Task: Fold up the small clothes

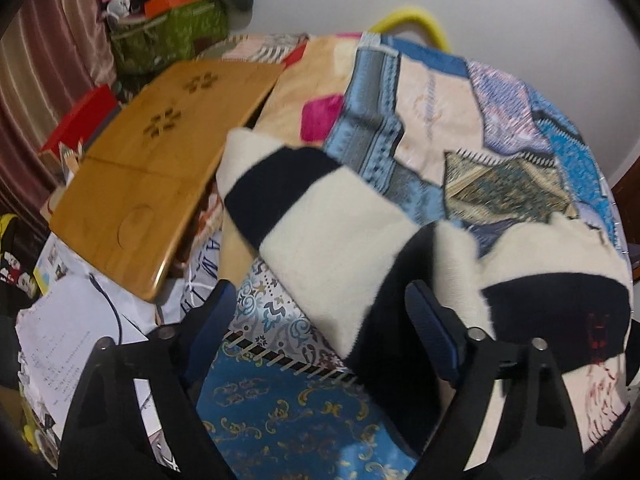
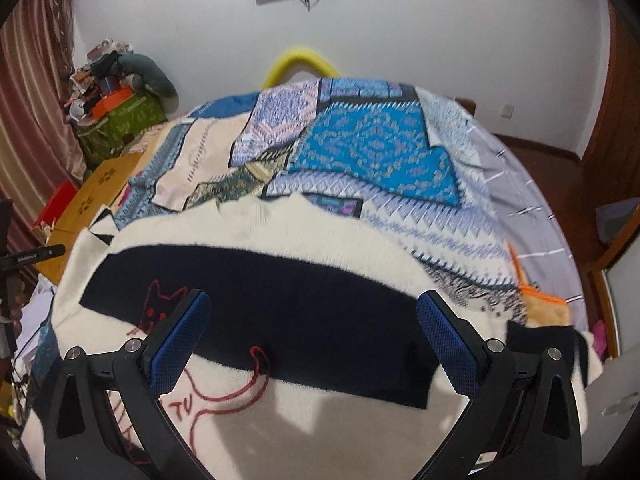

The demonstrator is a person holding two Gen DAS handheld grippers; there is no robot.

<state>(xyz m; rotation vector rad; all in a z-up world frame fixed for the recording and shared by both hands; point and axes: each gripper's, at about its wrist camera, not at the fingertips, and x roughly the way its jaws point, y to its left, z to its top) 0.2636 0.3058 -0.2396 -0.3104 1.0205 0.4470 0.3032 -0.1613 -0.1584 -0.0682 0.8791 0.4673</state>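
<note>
Left gripper: jaws apart, over sweater sleeve, gripping nothing.
Right gripper: jaws apart above sweater's navy stripe.
Sweater: spread on patchwork bedspread.
Writing: red stitched letters, unreadable.
Bed's left edge: wooden tray alongside.

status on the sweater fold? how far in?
Early. Done: the cream sweater with navy stripes lies spread on the patchwork bedspread. In hand: nothing; the left gripper and the right gripper are both open above it. Left: the left sleeve lies out sideways, the body looks unfolded.
</note>
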